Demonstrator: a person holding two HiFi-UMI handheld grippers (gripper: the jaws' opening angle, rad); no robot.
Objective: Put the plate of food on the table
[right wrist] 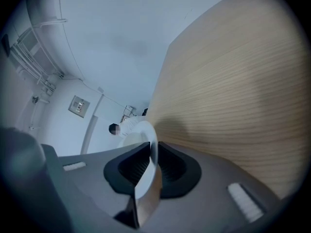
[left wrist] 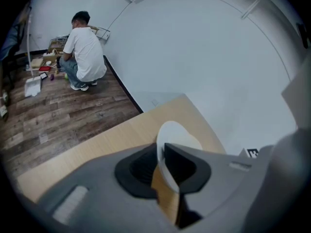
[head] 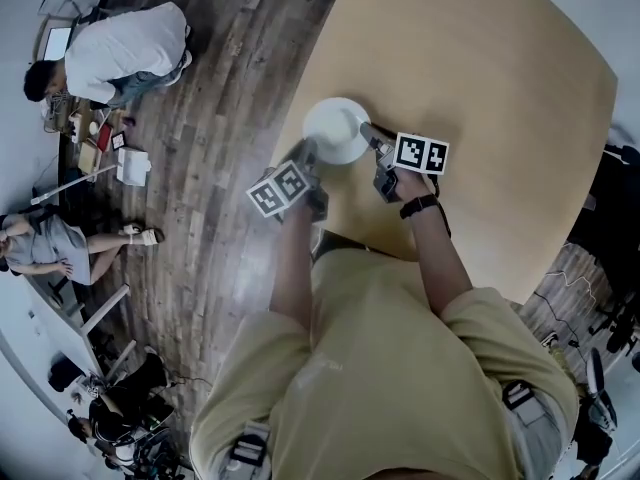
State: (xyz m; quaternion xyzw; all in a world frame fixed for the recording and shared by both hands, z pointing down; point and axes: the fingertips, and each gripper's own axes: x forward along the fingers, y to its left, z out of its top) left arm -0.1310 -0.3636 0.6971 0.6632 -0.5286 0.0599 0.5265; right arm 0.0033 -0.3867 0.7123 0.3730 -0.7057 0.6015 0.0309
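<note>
Nearly level, face up: round plate (head: 337,130) above table (head: 500,88).

Plate (head: 335,128), centre of head view: white, smooth, soft sheen; ceramic or plastic, cannot tell.
Table (head: 500,98), upper right: pale wood-grain top, fine straight lines, matt, smooth.
Floor (head: 210,168), left half: dark wood planks, streaky grain, dull gloss with pale glare patches.
Left gripper (left wrist: 162,152), right gripper (right wrist: 154,152): grey matt plastic shells; black matt pads (right wrist: 134,169), ribbed.
Wall (left wrist: 204,47): plain white, matt.
Shirt (head: 380,368), lower frame: tan cloth, soft, creased.
</note>
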